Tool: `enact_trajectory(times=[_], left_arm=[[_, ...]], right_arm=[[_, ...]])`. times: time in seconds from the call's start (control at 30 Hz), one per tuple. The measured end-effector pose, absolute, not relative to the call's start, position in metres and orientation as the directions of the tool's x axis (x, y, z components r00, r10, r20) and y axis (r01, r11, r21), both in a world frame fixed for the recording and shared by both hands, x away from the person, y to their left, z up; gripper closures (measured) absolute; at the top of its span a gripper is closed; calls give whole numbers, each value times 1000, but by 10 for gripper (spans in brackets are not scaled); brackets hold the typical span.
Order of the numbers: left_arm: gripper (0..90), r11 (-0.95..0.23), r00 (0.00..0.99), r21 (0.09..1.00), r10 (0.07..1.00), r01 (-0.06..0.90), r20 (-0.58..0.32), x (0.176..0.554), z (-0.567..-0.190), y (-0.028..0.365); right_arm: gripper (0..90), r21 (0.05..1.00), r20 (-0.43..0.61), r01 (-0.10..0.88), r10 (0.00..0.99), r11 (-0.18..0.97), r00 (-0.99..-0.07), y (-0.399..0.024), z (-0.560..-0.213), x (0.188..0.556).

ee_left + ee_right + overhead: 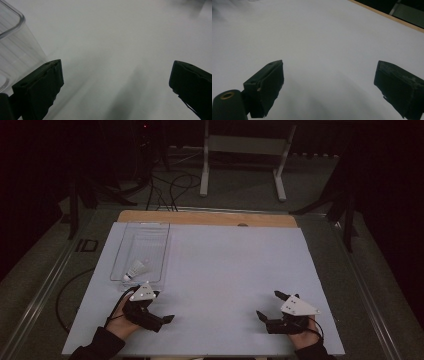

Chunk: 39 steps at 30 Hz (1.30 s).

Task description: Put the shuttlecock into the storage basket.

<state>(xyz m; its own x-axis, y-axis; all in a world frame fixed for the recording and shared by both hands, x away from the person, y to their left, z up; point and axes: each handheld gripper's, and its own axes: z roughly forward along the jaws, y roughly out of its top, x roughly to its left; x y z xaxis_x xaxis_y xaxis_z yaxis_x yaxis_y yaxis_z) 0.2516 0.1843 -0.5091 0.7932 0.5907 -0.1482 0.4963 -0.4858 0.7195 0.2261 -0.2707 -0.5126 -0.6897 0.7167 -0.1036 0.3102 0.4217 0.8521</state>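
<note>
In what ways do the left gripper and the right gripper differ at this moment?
The left gripper lies beside the near end of the clear bin that holds a shuttlecock; the right gripper lies over bare white table, far from the bin. In the high view the left gripper points right, the right gripper left. Both are open and hold nothing.

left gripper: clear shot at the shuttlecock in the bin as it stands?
Probably yes. The left gripper is open and empty, just short of the clear bin's near end, where the shuttlecock lies. The bin is open-topped, so only its near wall stands between them; going over it looks free.
</note>
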Motion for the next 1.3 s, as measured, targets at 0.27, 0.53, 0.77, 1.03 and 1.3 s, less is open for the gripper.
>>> enact_trajectory(times=[0.27,0.53,0.77,1.03,1.3], left_arm=[[1,-473,775,725,618,501,-133,247,-516,185],[1,-462,757,734,644,498,-109,244,-521,185],[1,-442,737,747,669,497,-94,243,-524,187],[1,-451,726,748,685,487,-59,241,-529,183],[1,-452,726,744,684,492,-64,241,-531,184]], right_arm=[[91,853,-103,309,716,421,-691,-271,-513,226],[91,853,-106,306,716,422,-690,-271,-513,226],[91,851,-106,307,713,425,-693,-271,-513,227],[91,850,-104,307,707,428,-699,-270,-514,227],[91,849,-95,318,713,423,-695,-271,-514,227]])
